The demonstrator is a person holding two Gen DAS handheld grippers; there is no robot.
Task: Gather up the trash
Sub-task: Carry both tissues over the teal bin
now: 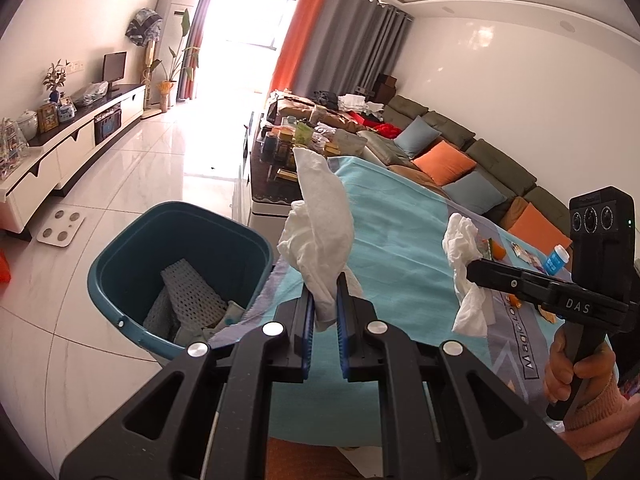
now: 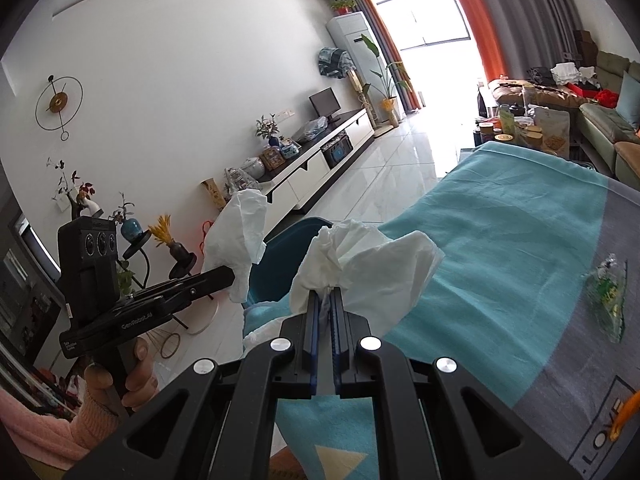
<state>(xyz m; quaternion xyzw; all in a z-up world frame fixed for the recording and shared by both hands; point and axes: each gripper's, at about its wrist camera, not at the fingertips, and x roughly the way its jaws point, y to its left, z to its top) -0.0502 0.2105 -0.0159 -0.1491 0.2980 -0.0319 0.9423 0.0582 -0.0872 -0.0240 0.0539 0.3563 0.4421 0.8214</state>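
We hold two crumpled white tissues above the table covered with a turquoise cloth (image 1: 400,248), and we place everything else against that table. Our left gripper (image 1: 325,280) has its blue-padded jaws pinched narrow on the larger tissue (image 1: 320,224), which stands up tall from the fingertips over the table's near left edge. Seen from the right wrist view, that same tissue (image 2: 240,236) hangs off the front of the left gripper (image 2: 230,276), with the left hand (image 2: 128,376) in a pink sleeve wrapped around the handle.

Our right gripper (image 2: 325,294) has its jaws pressed nearly together on the second tissue (image 2: 360,264), which fans out over the cloth. In the left wrist view this tissue (image 1: 466,264) droops from the right gripper (image 1: 474,270) above the table's right part, and the right hand (image 1: 576,372) grips the handle.

The teal trash bin (image 1: 120,280) stands on the floor just beside the table's left edge, with grey perforated scraps and paper already inside. Farther right on the cloth lie a small blue bottle (image 1: 557,259) and a clear wrapper (image 2: 608,300).
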